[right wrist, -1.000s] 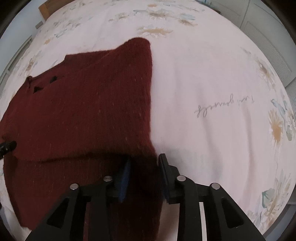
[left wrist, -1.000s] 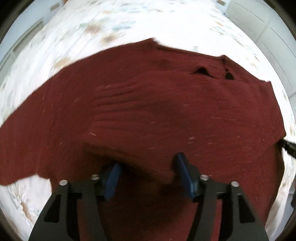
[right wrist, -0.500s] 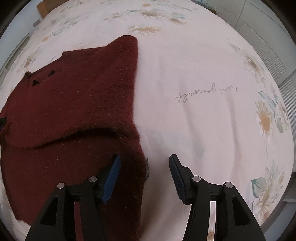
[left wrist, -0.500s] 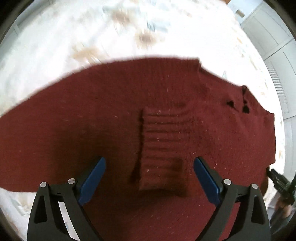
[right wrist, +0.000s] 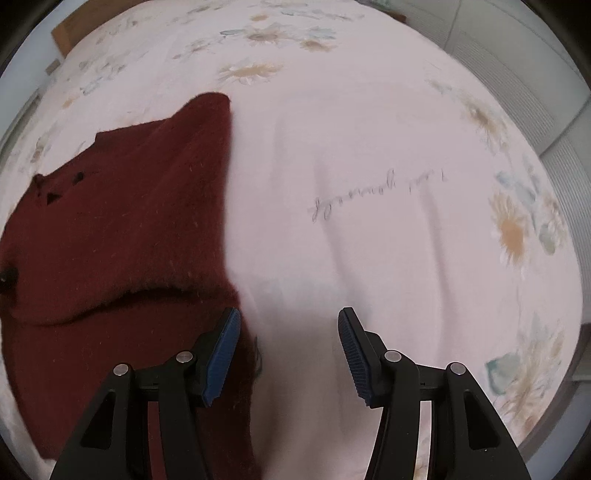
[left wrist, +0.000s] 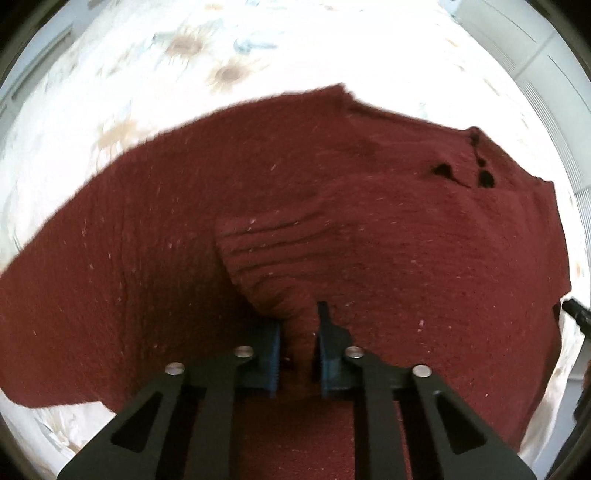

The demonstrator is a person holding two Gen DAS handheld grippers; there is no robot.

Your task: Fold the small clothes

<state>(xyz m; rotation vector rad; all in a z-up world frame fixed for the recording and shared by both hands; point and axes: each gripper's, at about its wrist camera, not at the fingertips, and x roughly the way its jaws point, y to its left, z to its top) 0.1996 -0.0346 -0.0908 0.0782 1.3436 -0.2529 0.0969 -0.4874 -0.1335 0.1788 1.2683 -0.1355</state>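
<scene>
A dark red knit sweater (left wrist: pixel 369 229) lies spread on a white floral bedsheet (left wrist: pixel 184 85). My left gripper (left wrist: pixel 297 328) is shut on its ribbed sleeve cuff (left wrist: pixel 266 258), which lies over the body of the sweater. In the right wrist view the sweater (right wrist: pixel 122 229) fills the left side, its lower part folded up over the rest. My right gripper (right wrist: pixel 288 332) is open and empty just above the sheet, its left finger at the sweater's right edge.
The bedsheet (right wrist: pixel 369 166) has flower prints and a line of handwriting (right wrist: pixel 376 192). White cabinet doors (left wrist: pixel 535 44) stand beyond the bed. A brown headboard corner (right wrist: pixel 70 29) shows at the far left.
My left gripper, wide open half a second ago, has closed on the sleeve cuff. My right gripper has let go of the sweater's edge and opened wide.
</scene>
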